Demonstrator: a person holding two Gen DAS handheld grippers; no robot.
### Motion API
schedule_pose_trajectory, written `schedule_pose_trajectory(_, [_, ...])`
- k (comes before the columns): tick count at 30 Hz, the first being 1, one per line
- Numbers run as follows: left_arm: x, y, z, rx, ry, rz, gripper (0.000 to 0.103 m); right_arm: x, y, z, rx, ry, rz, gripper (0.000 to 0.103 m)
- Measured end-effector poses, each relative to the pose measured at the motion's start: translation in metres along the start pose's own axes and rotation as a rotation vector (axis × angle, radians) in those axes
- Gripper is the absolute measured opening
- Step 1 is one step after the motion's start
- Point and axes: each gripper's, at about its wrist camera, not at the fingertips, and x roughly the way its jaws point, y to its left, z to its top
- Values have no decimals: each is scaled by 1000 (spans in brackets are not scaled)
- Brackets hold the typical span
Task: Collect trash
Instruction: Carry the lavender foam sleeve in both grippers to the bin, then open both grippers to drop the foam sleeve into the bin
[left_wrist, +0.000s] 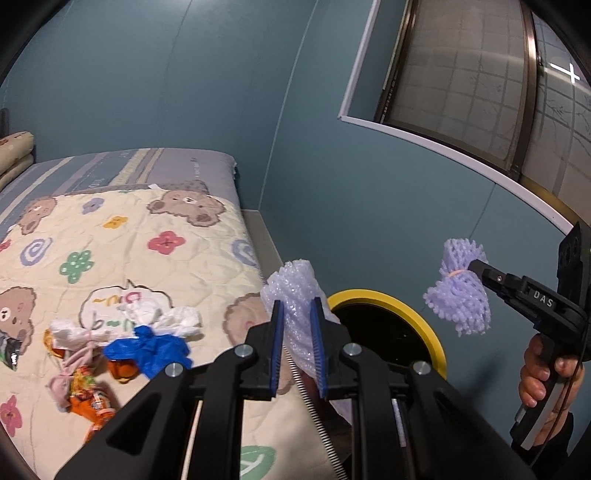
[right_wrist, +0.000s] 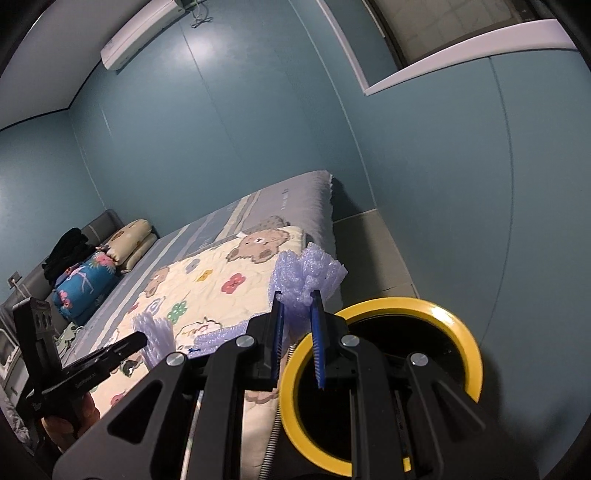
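My left gripper (left_wrist: 296, 306) is shut on a crumpled piece of pale bubble wrap (left_wrist: 295, 284), held over the bed's edge beside a black bin with a yellow rim (left_wrist: 373, 295). To the right, a hand holds my right gripper (left_wrist: 474, 266), shut on a purple foam net (left_wrist: 458, 291) in the air above and right of the bin. In the right wrist view, the right gripper (right_wrist: 296, 297) pinches the foam net (right_wrist: 310, 273) just left of the bin rim (right_wrist: 469, 358). The left gripper (right_wrist: 142, 338) shows at lower left with the bubble wrap (right_wrist: 159, 339).
On the bear-print quilt (left_wrist: 129, 240) lie a white tissue (left_wrist: 162, 317), a blue glove (left_wrist: 155, 349), orange wrappers (left_wrist: 92, 398) and a pink scrap. Pillows and a dark heap (right_wrist: 70, 247) sit at the bed's head. A blue wall and a window (left_wrist: 461, 74) stand behind the bin.
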Motion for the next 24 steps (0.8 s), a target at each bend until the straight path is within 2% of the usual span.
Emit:
schedule_pose_trajectory(14, [62, -42, -4, 34, 67, -32, 14, 31, -39, -1, 71, 27, -79, 14])
schedule_pose_trajectory(24, [108, -68, -21, 65, 128, -34, 15, 62, -68, -14, 138, 78, -99, 15])
